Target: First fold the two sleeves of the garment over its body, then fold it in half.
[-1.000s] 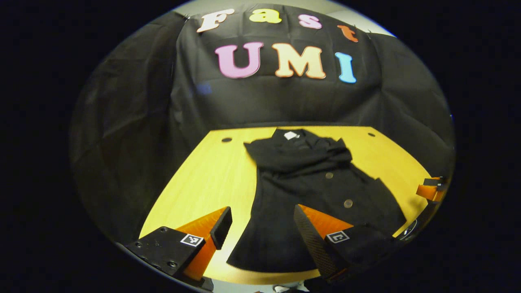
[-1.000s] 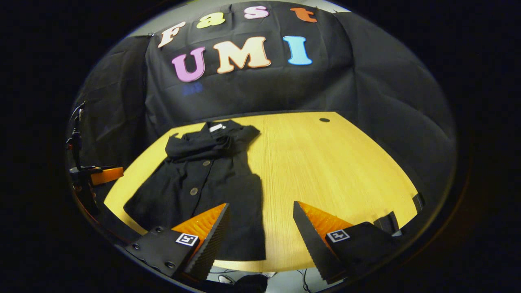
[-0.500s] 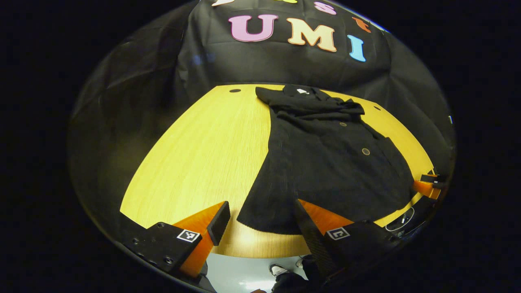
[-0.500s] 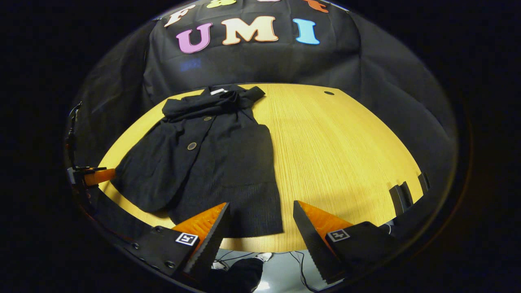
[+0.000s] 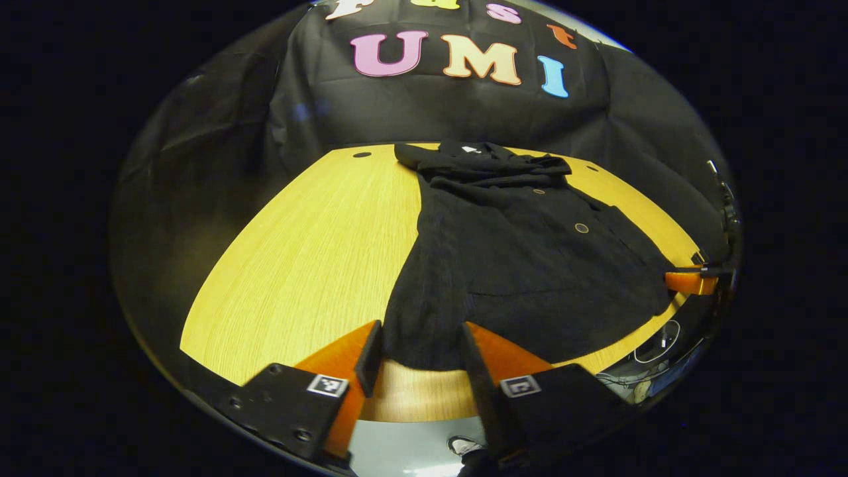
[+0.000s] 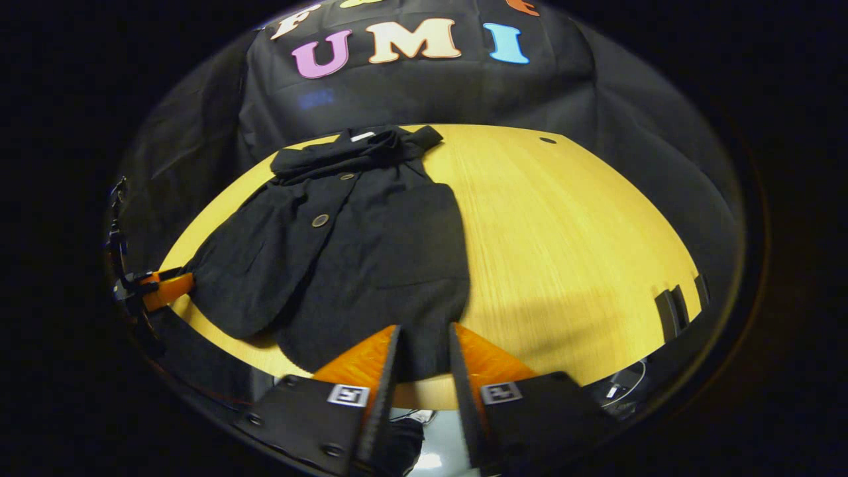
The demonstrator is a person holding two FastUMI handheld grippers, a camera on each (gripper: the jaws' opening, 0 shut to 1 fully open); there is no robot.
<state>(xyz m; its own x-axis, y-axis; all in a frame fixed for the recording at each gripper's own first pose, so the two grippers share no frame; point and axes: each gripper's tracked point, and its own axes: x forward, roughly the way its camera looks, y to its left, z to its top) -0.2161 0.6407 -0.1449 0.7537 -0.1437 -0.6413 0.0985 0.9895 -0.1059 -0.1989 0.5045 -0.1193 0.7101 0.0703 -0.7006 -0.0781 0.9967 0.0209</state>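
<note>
Two grippers at the near hem of a black buttoned jacket (image 5: 523, 265), which lies flat on the yellow wooden table (image 5: 311, 252), collar toward the booth wall, hem toward the near edge.

Sleeves: both look already folded in. They sit bunched across the chest just below the collar, one cuff end poking out past the shoulder in the right gripper view. So the first stage reads as done, though the fold is lumpy rather than neat.

Left gripper (image 5: 416, 358): fingers part-closed around one hem corner, a clear gap between them. Cloth sits in the gap; I cannot tell whether it is pinched.

Right gripper (image 6: 424, 361): fingers narrowed further, straddling the other hem corner. Dark cloth between them, a slim gap showing. Again, contact on both sides is not clear.

Hem not lifted anywhere; it lies flat against the wood.

Left to do, by my reckoning: secure both corners, raise the hem, carry it up to the collar for the half fold.
</note>
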